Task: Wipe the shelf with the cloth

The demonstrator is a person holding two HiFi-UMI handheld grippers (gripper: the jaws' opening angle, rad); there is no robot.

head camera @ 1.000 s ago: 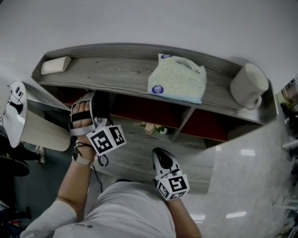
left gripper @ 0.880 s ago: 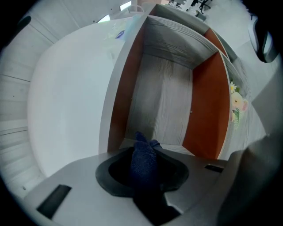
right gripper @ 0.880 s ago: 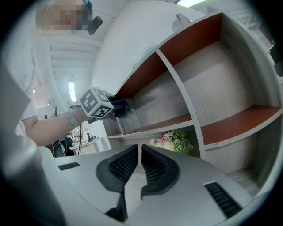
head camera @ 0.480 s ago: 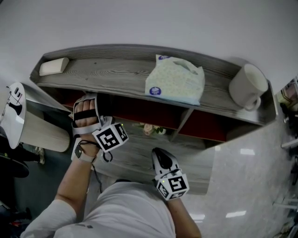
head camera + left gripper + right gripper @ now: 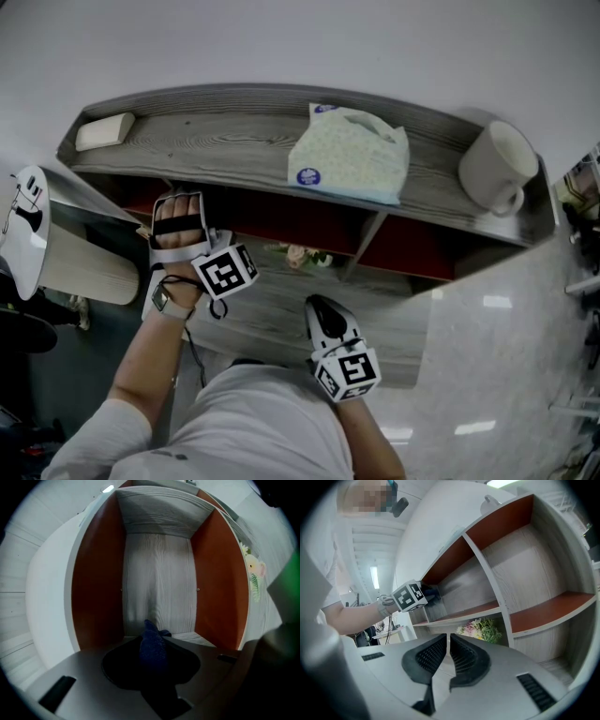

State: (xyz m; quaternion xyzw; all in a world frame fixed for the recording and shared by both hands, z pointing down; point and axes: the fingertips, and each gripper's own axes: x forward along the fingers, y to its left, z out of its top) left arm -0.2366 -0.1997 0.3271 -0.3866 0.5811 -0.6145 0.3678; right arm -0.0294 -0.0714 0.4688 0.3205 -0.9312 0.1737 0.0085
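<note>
- Left gripper view: the left gripper (image 5: 151, 663) is seen closed on a dark blue woven cloth (image 5: 151, 641). The cloth is pinched between the two dark pads, and a folded tip stands out past them.
- The cloth tip is directed into an open compartment of the grey wood-grain shelf unit (image 5: 159, 573). The compartment is bounded by rust-red panels (image 5: 96, 573) on both sides of the picture and a pale grained back panel. Contact between cloth and panel cannot be determined.
- Right gripper view: the right gripper (image 5: 447, 656) is shown with its ribbed black pads brought together, only a thin slit left between them. Nothing is held.
- Beyond it, the left gripper's marker cube (image 5: 410, 597) is seen at the mouth of the upper-left compartment, with the dark cloth just inside against the grained board. A bunch of artificial flowers (image 5: 480, 629) stands in the compartment below.
- Head view: the person's left hand (image 5: 176, 234) is located at the front edge of the unit, just under the top board, with the gripper tip concealed beneath that board.
- The right gripper is held low, near the person's body, well apart from the shelf.
- On the top board are placed a small beige block (image 5: 105, 131), a pale patterned tissue pack (image 5: 349, 155) and a white mug (image 5: 497, 169).
</note>
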